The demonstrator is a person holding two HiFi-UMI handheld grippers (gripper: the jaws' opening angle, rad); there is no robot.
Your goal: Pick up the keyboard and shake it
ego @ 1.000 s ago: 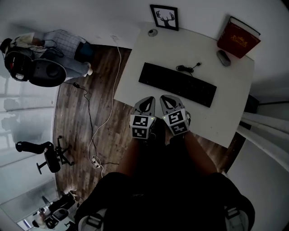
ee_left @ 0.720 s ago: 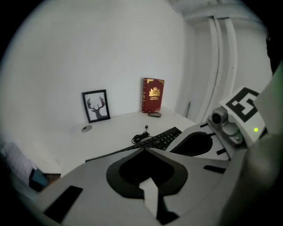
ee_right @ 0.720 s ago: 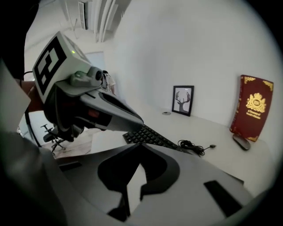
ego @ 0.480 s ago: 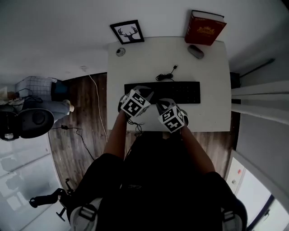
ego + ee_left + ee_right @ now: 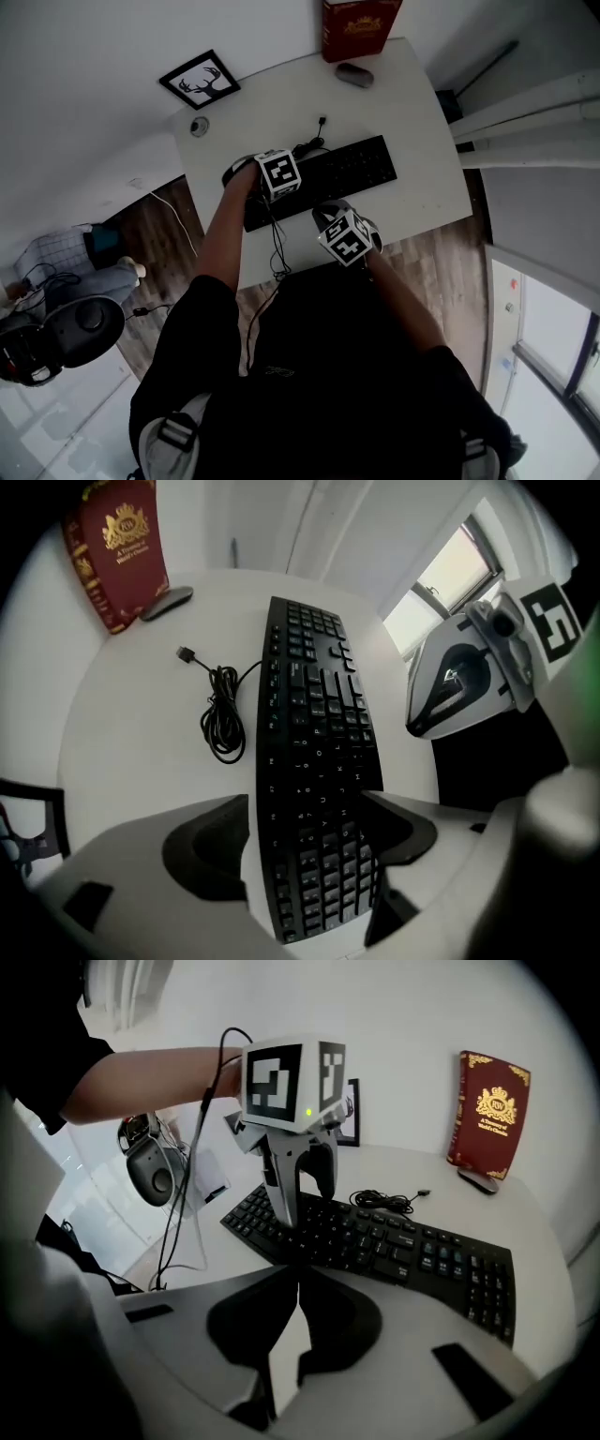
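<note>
1 change: the left gripper (image 5: 314,822) has just been opening its jaws astride the left end of the keyboard (image 5: 328,173), ready to grasp, while the right gripper (image 5: 295,1321) hangs clenched, empty.

one keyboard (image 5: 361,169), one book (image 5: 361,26), one mouse (image 5: 354,75), one framed picture (image 5: 199,81)

Keyboard (image 5: 323,180) lies mid-way across the table (image 5: 422,141); coiled cable (image 5: 309,147) just behind it; book (image 5: 361,23) and mouse (image 5: 354,75) at far right corner; framed picture (image 5: 199,80) far left.
</note>
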